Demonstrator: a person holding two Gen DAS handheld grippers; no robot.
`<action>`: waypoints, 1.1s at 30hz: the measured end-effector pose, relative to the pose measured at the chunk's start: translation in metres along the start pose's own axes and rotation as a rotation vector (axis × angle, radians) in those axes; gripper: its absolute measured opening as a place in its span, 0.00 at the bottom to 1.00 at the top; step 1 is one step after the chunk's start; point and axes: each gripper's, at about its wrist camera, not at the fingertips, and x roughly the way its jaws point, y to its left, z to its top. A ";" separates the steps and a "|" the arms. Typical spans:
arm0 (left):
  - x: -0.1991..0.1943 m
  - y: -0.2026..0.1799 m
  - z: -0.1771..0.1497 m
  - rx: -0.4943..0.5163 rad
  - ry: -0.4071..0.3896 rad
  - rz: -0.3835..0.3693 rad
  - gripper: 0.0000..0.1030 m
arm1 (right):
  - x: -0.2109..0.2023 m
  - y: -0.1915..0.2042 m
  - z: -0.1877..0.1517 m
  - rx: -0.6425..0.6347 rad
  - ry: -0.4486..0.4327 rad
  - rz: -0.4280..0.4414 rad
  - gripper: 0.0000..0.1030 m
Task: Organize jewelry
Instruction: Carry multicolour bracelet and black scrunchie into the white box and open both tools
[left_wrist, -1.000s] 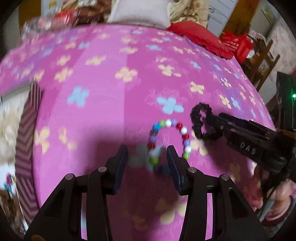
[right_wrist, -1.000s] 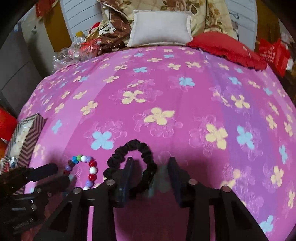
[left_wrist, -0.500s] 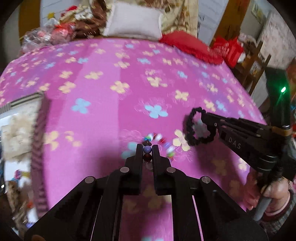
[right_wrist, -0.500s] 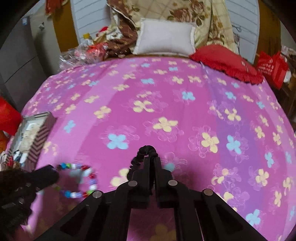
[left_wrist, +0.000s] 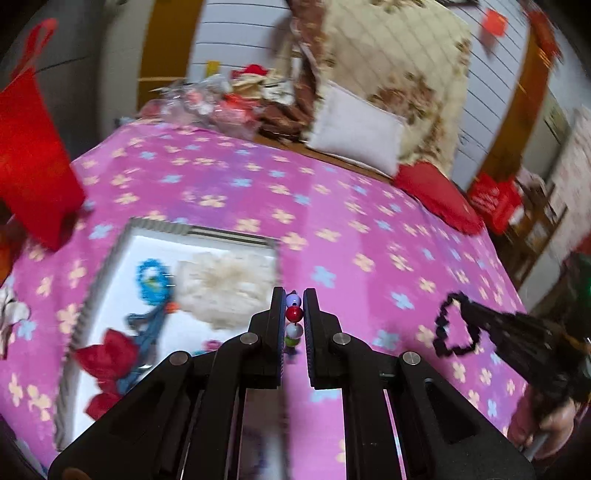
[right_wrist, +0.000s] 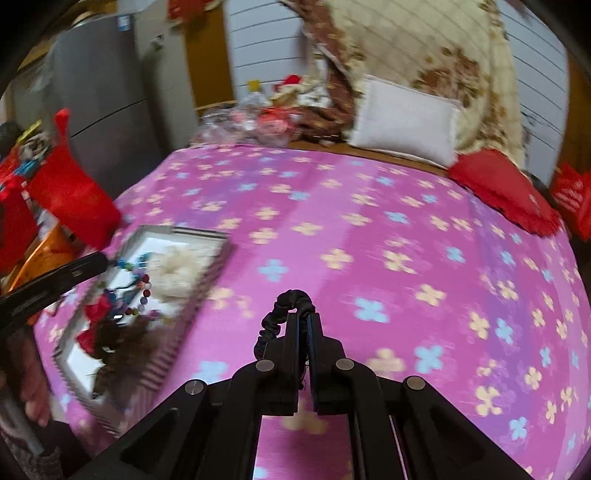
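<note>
Left wrist view shows the left tongs (left_wrist: 294, 325) pinched tight on a bead bracelet (left_wrist: 294, 320), held up over the pink flowered bed (left_wrist: 332, 206), near the right edge of the striped box (left_wrist: 110, 258). To the right, the right tongs (right_wrist: 303, 325) squeeze a black scrunchie (right_wrist: 284, 306), also lifted off the bed. Both things are picked up but not put away yet; the box on the left already holds a blue hair tie (left_wrist: 151, 280), a fluffy white piece (left_wrist: 225, 284) and something red (left_wrist: 107, 358).

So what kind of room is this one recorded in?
Most likely a home bedroom: a bed under a pink flowered sheet, a white pillow and a folded floral quilt at its head.
</note>
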 end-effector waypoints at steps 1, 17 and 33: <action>-0.001 0.012 0.001 -0.017 -0.001 0.004 0.08 | 0.001 0.012 0.002 -0.015 0.002 0.014 0.04; 0.059 0.111 0.011 -0.249 0.122 -0.019 0.07 | 0.077 0.165 0.033 -0.192 0.091 0.147 0.04; 0.057 0.116 0.001 -0.230 0.140 0.078 0.12 | 0.152 0.156 0.021 -0.151 0.217 0.058 0.16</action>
